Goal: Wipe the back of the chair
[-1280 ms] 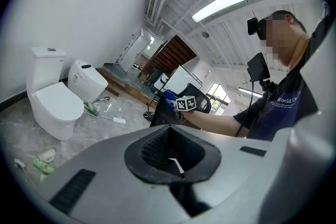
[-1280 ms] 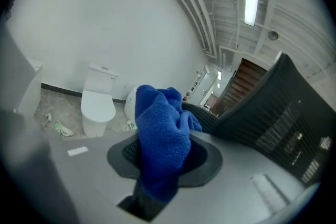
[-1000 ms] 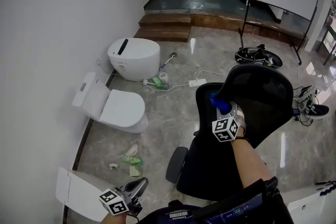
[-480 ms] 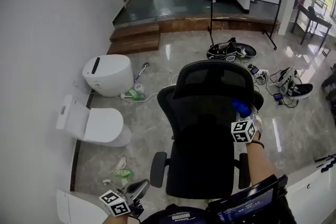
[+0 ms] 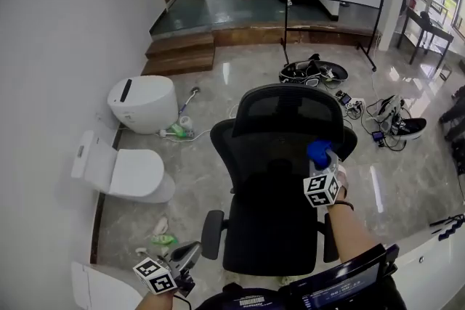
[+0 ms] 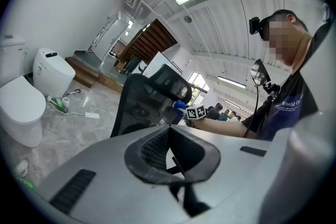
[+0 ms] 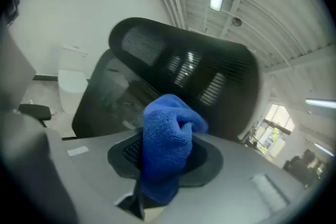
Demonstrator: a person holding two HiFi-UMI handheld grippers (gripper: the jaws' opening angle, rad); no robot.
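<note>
Blue cloth bunched in the right gripper's clamped jaws, held up at the chair's mesh back for wiping (contact hard to confirm); left gripper hangs low, closed on nothing, out of the way.

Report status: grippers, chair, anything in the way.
Right gripper shut on blue cloth. Cloth by chair back, contact unclear. Left gripper shut, empty, low. Nothing in the way.
</note>
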